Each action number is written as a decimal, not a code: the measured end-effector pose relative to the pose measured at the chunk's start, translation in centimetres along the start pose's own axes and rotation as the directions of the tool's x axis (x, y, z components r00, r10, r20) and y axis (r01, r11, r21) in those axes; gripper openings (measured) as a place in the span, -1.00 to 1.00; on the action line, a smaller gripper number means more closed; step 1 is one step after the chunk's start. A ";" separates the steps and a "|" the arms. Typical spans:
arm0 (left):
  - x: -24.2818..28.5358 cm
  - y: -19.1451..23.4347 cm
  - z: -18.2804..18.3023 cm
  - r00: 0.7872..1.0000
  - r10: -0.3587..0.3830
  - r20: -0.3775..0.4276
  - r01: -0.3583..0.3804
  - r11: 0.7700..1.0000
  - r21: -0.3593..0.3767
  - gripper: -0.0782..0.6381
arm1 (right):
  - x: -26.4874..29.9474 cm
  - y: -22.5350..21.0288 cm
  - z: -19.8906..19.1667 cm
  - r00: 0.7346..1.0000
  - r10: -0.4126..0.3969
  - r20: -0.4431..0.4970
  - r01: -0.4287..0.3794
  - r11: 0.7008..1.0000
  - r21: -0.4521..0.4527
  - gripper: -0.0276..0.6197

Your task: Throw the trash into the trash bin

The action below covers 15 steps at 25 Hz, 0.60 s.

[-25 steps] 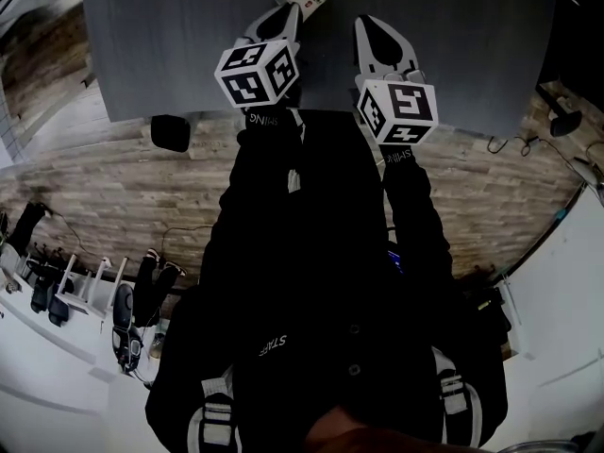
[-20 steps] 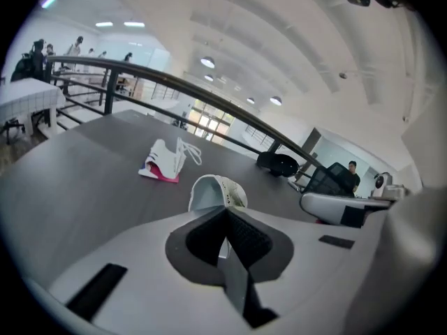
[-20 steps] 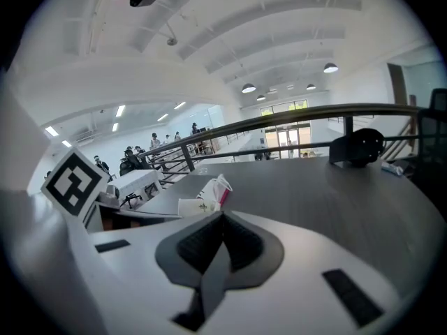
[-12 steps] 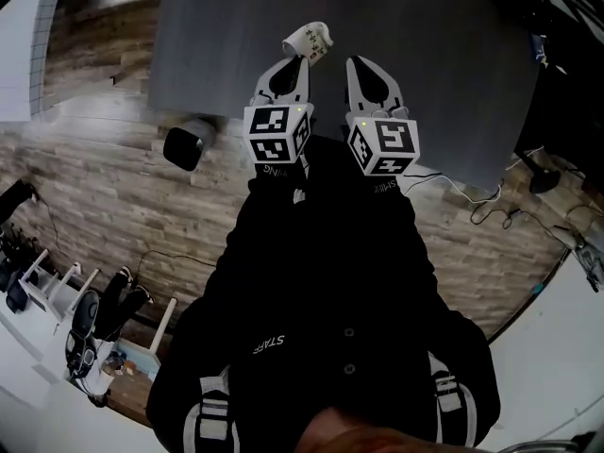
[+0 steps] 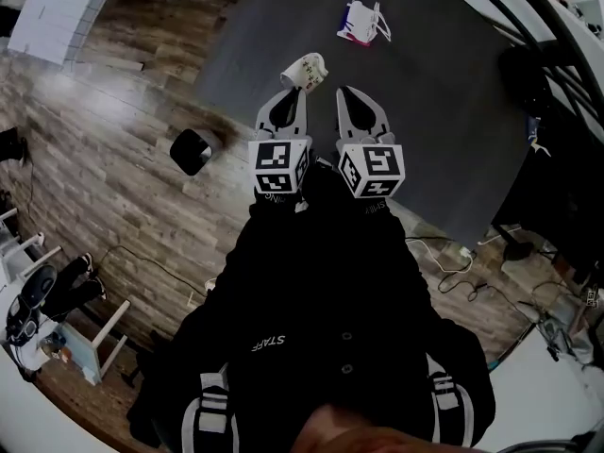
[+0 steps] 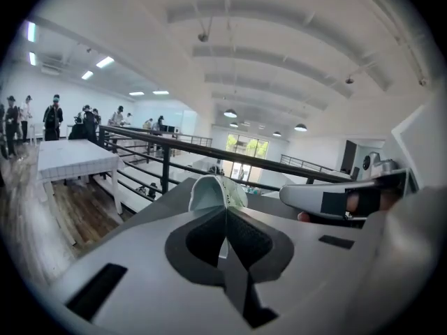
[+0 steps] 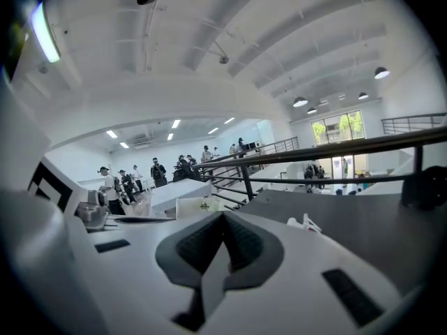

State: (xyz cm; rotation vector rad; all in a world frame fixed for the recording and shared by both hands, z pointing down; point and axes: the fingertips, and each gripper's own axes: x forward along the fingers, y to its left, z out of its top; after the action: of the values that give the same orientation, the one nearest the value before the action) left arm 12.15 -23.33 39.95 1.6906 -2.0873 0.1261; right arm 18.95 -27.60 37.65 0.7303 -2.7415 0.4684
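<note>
A crumpled white paper cup point(image 5: 304, 71) with red print is pinched in my left gripper point(image 5: 293, 92), held over the dark grey table point(image 5: 444, 111) near its edge. In the left gripper view the jaws are shut on the cup's point(image 6: 215, 192) thin wall. My right gripper point(image 5: 346, 94) is beside it, shut, with nothing between its jaws point(image 7: 223, 218). A second piece of trash point(image 5: 361, 22), white with pink and blue, lies farther out on the table. The black trash bin point(image 5: 192, 151) stands on the wooden floor, left of my grippers.
Cables and a plug point(image 5: 462, 258) lie on the floor at the table's right side. Shoes and a white rack point(image 5: 57, 295) are at the far left. A black railing point(image 6: 167, 145) and several people stand in the background.
The head view has swung, so the table now lies slanted and the second piece of trash shows fully. Both grippers stay side by side, the left still holding the cup.
</note>
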 end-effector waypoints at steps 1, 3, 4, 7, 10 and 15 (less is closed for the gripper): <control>-0.8 1.0 0.4 1.000 0.023 0.013 -0.023 1.000 -0.001 -0.77 | 0.4 1.2 0.3 1.000 0.022 0.000 -0.022 1.000 -0.008 -0.87; -2.4 3.4 1.2 0.996 0.075 0.041 -0.075 0.997 -0.001 -0.77 | 1.7 3.9 0.9 0.998 0.069 0.001 -0.069 0.997 -0.024 -0.87; -3.2 4.7 1.5 0.993 0.102 0.056 -0.102 0.995 -0.003 -0.77 | 2.4 5.3 1.2 0.996 0.094 0.001 -0.094 0.995 -0.034 -0.87; -5.5 8.6 1.9 0.980 0.179 0.086 -0.177 0.984 -0.022 -0.77 | 4.5 9.4 1.5 0.986 0.165 -0.007 -0.165 0.984 -0.062 -0.87; -8.0 12.8 1.6 0.965 0.244 0.096 -0.240 0.969 -0.057 -0.77 | 6.5 13.7 1.1 0.974 0.224 -0.033 -0.226 0.970 -0.085 -0.87; -12.1 19.9 -0.8 0.935 0.346 0.074 -0.338 0.936 -0.103 -0.77 | 9.6 20.5 -1.1 0.950 0.297 -0.093 -0.306 0.945 -0.114 -0.87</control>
State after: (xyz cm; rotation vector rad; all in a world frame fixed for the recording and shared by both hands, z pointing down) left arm -4.74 -7.24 39.96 1.2895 -2.4037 0.0623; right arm 0.44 -14.53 37.01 0.2547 -2.7900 0.3683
